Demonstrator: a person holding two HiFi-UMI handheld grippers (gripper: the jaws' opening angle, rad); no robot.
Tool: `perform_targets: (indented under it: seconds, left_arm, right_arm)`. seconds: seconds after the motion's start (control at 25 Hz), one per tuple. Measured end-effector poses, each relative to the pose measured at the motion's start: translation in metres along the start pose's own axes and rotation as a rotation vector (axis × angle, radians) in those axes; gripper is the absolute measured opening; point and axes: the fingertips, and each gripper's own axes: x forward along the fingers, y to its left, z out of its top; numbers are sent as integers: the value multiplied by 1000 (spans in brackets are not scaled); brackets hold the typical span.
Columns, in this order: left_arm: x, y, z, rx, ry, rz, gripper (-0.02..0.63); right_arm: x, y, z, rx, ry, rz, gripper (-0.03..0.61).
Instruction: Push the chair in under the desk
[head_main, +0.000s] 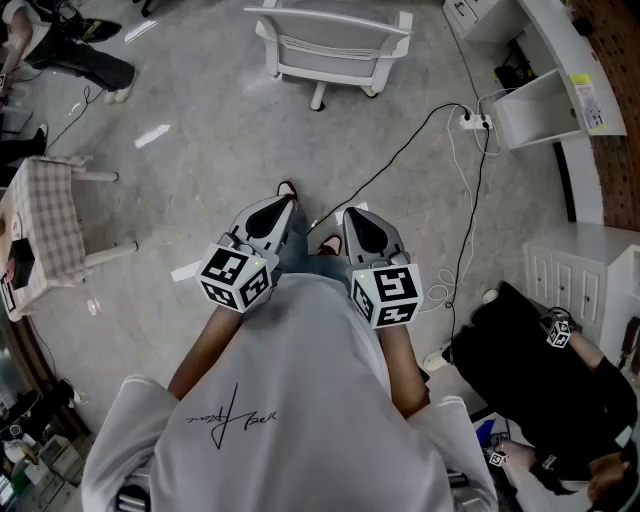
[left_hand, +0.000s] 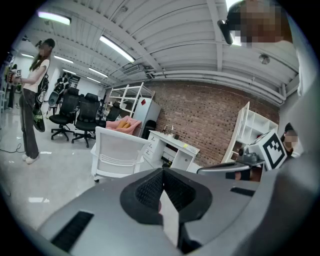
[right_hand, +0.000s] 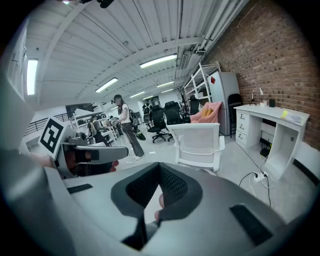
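Approach step. Two grippers, both pinched shut and empty: left gripper (head_main: 283, 202) and right gripper (head_main: 357, 214), held near the waist, well apart from the one white chair (head_main: 330, 45), which stands out on the floor near the one desk (head_main: 556, 45). Next: walk up, press the backrest deskward.

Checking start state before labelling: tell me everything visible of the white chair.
The white chair looks like plastic, with a pale mesh-like back panel, horizontal ribs low on the back, two armrests and a base on castors. It stands upright on the grey floor, back toward the person, out in the open and apart from the white desk at the right. Nothing touches it; the left gripper and right gripper are well short of it.
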Motion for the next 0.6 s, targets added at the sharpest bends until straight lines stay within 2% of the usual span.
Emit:
perform_targets:
  seconds: [0.2, 0.6]
  left_arm:
    - [10, 22, 12, 15, -5, 57, 5]
    - [32, 52, 48, 35, -28, 45, 6]
  right_arm:
    - [18, -4, 12, -5, -6, 4, 26]
    - [59, -16, 41, 13, 6, -26, 26]
